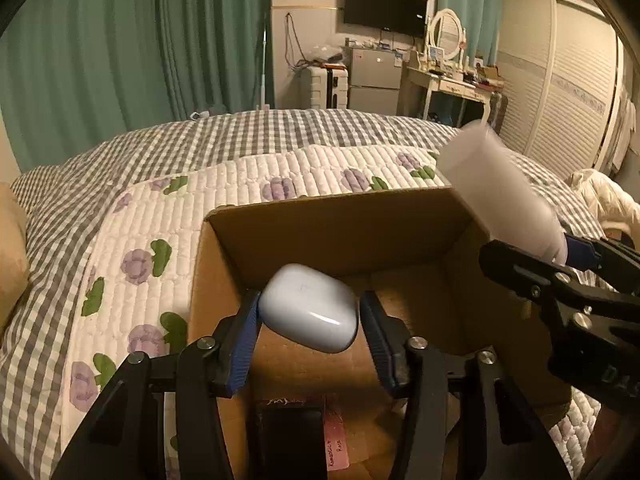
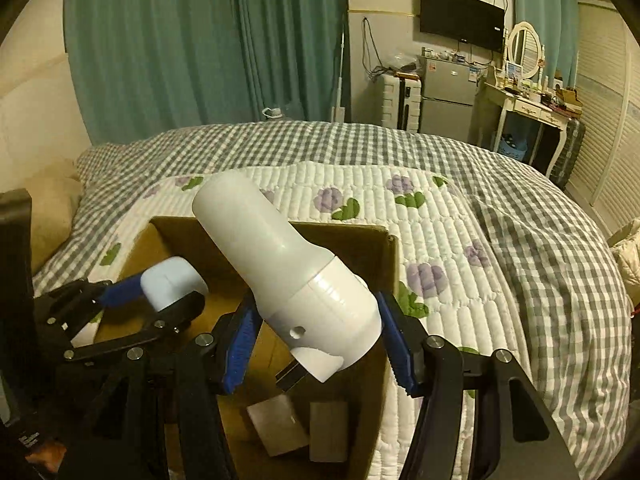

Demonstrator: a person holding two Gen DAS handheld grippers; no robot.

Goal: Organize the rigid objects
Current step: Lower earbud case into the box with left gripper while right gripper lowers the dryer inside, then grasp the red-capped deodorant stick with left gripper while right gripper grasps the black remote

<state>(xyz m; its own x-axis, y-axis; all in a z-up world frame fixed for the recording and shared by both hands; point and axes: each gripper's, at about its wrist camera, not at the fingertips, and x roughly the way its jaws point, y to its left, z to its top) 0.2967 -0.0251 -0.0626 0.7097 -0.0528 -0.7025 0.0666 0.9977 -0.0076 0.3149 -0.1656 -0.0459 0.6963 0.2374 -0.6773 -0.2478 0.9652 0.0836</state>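
An open cardboard box (image 1: 328,216) stands on the bed; it also shows in the right wrist view (image 2: 376,252). My left gripper (image 1: 308,308) is shut on a small white rounded case (image 1: 310,306) and holds it above the box's inside. The case also shows in the right wrist view (image 2: 170,284). My right gripper (image 2: 316,316) is shut on the base of a white cylindrical device (image 2: 280,264) with a wall plug, tilted over the box. The device also shows at the right of the left wrist view (image 1: 496,188).
A floral quilt (image 2: 436,240) and a grey checked cover (image 1: 240,132) lie under the box. Flat grey pieces (image 2: 304,428) and a dark item with a pink label (image 1: 296,440) lie in the box. A pillow (image 1: 10,260) lies left.
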